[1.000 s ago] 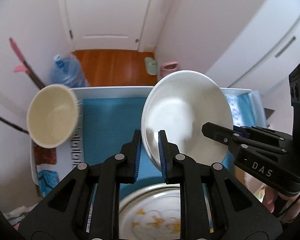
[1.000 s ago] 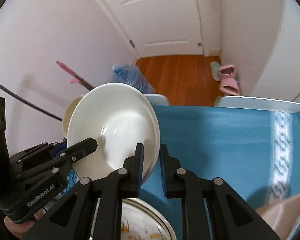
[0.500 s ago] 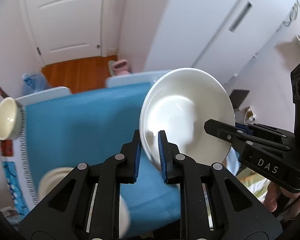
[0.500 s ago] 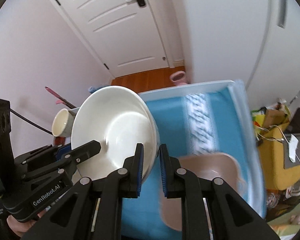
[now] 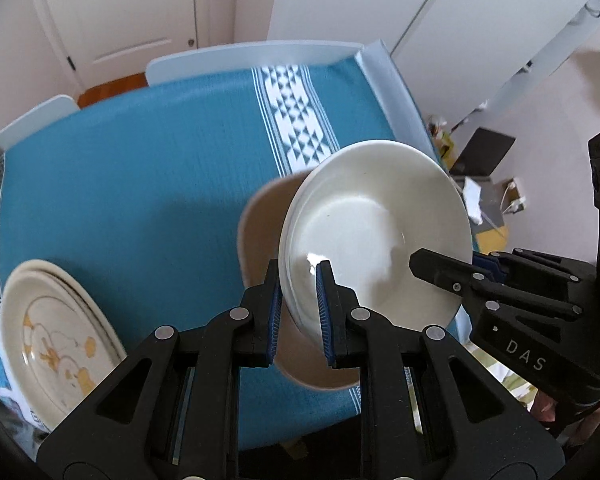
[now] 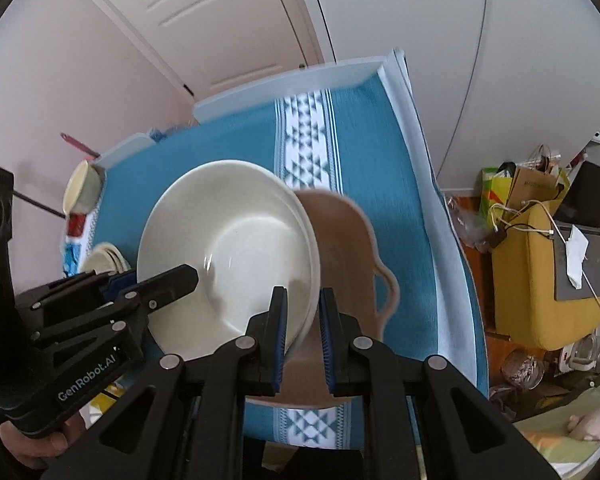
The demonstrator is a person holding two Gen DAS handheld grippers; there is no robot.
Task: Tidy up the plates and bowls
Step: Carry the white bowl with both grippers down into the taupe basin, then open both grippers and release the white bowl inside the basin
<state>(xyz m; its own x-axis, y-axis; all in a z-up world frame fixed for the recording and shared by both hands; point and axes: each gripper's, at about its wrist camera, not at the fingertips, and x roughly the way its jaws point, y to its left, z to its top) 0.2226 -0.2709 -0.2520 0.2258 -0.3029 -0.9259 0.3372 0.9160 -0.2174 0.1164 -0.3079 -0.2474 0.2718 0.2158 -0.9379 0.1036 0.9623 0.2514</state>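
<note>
A white deep bowl (image 5: 376, 232) hangs tilted in the air, gripped by its rim on two sides. My left gripper (image 5: 298, 280) is shut on the near-left rim, and my right gripper (image 6: 303, 304) is shut on the opposite rim. Each gripper also shows in the other's view: the right gripper (image 5: 452, 270) and the left gripper (image 6: 156, 280). Straight under the white bowl (image 6: 228, 252) a tan dish (image 6: 340, 240) with side handles rests on the blue tablecloth (image 6: 380, 160). The bowl hides most of the tan dish (image 5: 260, 224).
A stack of cream plates with an orange pattern (image 5: 56, 340) lies at the table's left, and a cream cup (image 6: 80, 192) stands at the far-left corner. The table's right edge (image 5: 396, 92) drops to a cluttered floor with a yellow seat (image 6: 540, 280) and bags.
Both grippers have carried the white bowl rightward across the table, from above the patterned plates to above the tan dish. The cup and plates have slid to the left of both views.
</note>
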